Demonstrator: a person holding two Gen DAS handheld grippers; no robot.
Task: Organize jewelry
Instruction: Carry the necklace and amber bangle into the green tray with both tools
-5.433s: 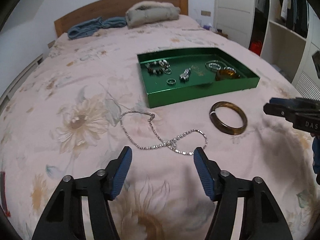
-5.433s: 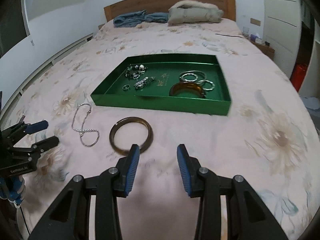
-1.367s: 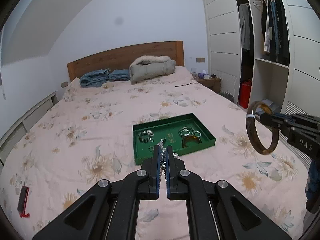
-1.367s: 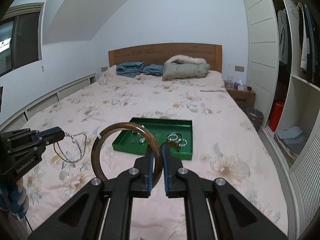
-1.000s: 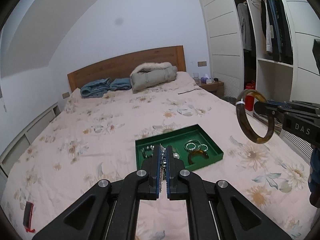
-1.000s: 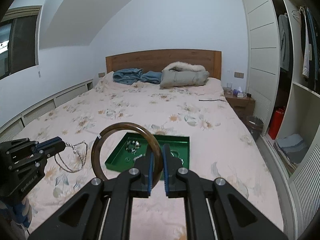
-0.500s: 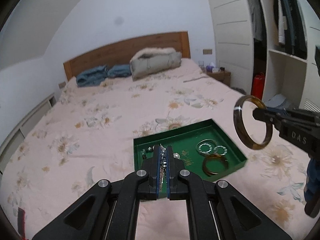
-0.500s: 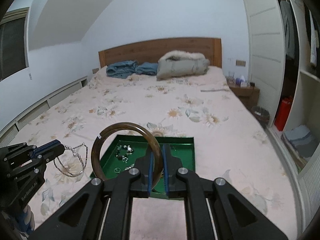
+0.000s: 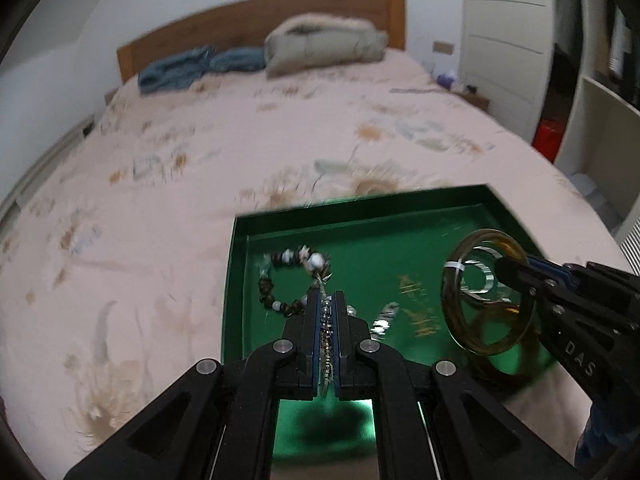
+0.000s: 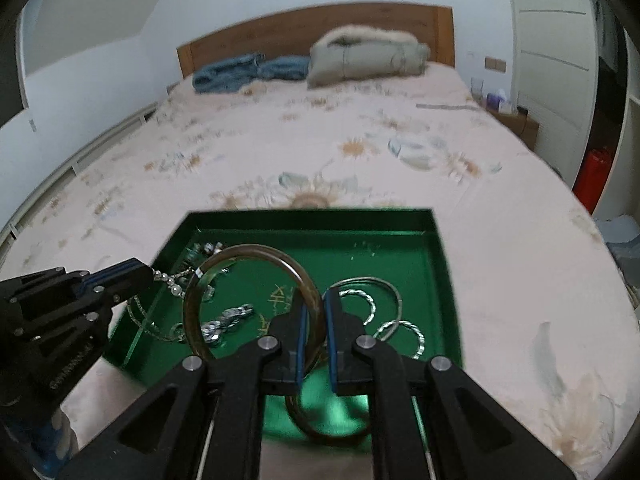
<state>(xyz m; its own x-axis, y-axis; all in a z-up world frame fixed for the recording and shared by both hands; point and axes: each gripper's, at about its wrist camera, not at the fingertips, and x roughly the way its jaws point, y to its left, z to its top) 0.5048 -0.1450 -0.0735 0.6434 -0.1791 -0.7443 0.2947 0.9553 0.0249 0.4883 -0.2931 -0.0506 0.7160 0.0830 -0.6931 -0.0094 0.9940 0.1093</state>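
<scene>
A green tray lies on the bed with a beaded bracelet, silver bangles and another amber bangle inside. My left gripper is shut on a silver pearl necklace, which hangs just over the tray's left side. My right gripper is shut on an amber bangle and holds it upright above the tray's right half. Each gripper shows in the other's view, the left one and the right one.
The floral pink bedspread surrounds the tray. Blue clothes and a grey jacket lie by the wooden headboard. A white wardrobe and a red object stand to the right of the bed.
Both grippers have dropped from high above the bed to just over the tray, still holding the necklace and the bangle. The tray now fills the lower part of both views.
</scene>
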